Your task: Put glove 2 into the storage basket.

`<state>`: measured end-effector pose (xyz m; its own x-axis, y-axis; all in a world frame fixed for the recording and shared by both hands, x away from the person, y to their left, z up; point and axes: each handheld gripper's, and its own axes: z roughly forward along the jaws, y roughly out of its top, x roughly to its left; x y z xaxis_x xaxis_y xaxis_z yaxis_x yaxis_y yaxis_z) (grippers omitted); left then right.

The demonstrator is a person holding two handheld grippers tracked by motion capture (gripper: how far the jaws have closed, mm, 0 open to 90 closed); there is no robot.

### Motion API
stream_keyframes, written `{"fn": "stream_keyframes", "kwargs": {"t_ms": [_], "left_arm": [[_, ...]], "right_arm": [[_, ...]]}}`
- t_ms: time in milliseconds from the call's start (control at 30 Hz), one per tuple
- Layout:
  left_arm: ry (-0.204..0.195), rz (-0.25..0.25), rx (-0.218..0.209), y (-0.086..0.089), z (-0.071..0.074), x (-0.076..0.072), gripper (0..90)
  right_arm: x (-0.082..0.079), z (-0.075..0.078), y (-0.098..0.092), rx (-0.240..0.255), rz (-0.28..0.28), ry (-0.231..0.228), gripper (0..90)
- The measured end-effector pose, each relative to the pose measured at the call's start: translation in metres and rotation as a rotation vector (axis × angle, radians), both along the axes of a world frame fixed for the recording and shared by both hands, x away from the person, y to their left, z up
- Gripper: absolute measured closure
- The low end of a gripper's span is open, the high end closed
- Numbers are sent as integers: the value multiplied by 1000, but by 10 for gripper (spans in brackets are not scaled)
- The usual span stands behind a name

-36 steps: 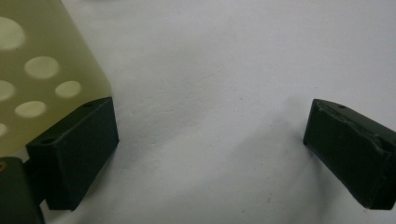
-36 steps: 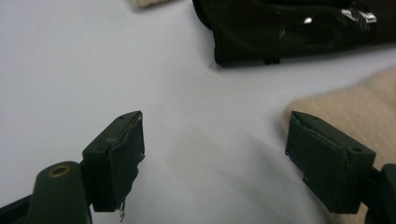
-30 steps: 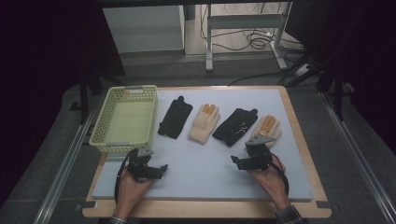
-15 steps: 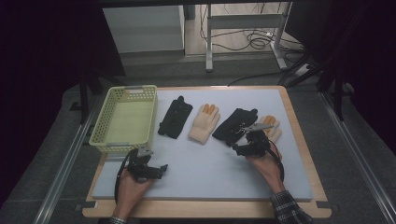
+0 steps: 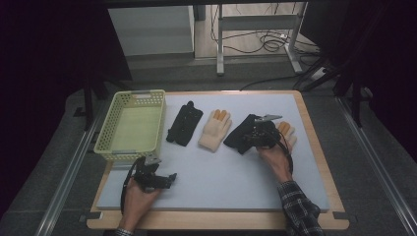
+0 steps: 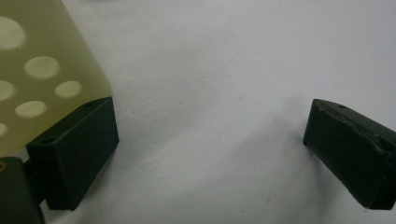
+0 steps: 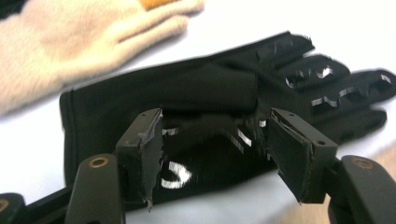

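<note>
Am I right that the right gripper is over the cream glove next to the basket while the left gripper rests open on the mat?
Not quite: the right gripper is over the black glove, second from the right in the row, as the right gripper view shows, its jaws astride the fabric and just closing. The left gripper does rest open on the mat.

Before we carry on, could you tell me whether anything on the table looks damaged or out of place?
The grey lining on the right gripper pads looks torn and ragged. The four gloves lie flat in a row.
</note>
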<state>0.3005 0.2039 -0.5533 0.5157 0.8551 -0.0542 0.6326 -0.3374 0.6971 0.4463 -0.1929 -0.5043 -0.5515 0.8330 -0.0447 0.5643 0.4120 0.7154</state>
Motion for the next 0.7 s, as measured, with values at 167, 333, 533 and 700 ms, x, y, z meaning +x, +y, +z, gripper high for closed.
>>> {"fn": "stream_keyframes", "kwargs": {"t_ms": [167, 333, 533, 700], "left_arm": [[0, 0, 0, 0, 0, 0, 33], [0, 0, -1, 0, 0, 0, 33], [0, 0, 0, 0, 0, 0, 32], [0, -1, 0, 0, 0, 0, 32]], "right_arm": [[17, -4, 8, -24, -16, 15, 294], [34, -14, 8, -27, -34, 81, 329], [30, -10, 13, -41, -8, 96, 640], [31, -10, 7, 10, 1, 116, 809]]}}
